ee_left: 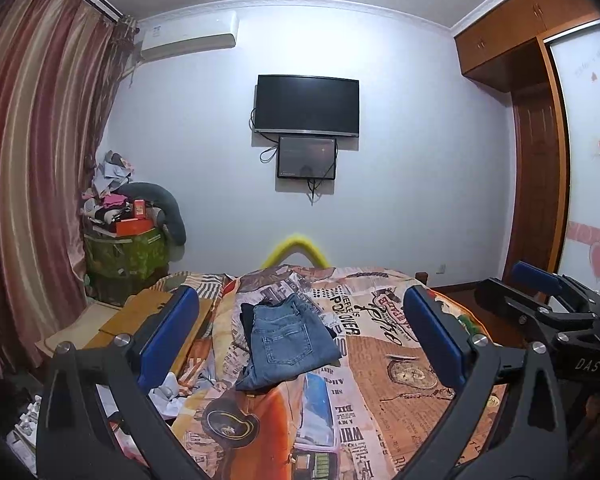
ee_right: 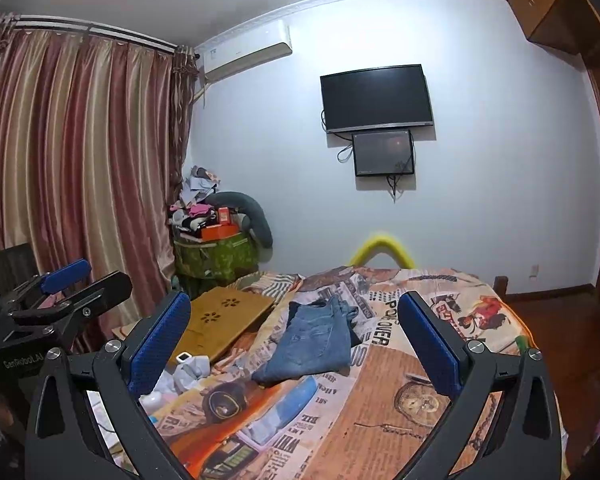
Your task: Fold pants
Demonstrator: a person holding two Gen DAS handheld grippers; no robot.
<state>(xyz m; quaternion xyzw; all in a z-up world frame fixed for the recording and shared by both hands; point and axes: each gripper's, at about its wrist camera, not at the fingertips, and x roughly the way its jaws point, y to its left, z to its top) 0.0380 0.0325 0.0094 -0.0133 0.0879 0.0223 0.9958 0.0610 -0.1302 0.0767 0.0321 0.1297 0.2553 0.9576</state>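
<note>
Left gripper (ee_left: 300, 332) and right gripper (ee_right: 296, 340) level, jaws wide apart, empty

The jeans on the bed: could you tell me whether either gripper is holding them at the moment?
No, the jeans lie folded on the bedspread, with the left gripper and right gripper both open and clear of them.

Two hand-held grippers, alike in build. Left gripper (ee_left: 300, 344): black matte arms branching in a Y, with teardrop cut-outs near the base; silver round screws at the joints; long flat fingers (ee_left: 168, 336) faced with blue textured pads. Right gripper (ee_right: 296, 344): same black frame, same silver screws, same blue dimpled pads (ee_right: 160, 344) on the fingers. White lettering "DAS" on the right gripper's black body, seen from the left camera; white lettering "GenRobot.AI" on the left gripper's body, seen from the right camera. Black-and-white braided cord at the far left edge of the right view.
</note>
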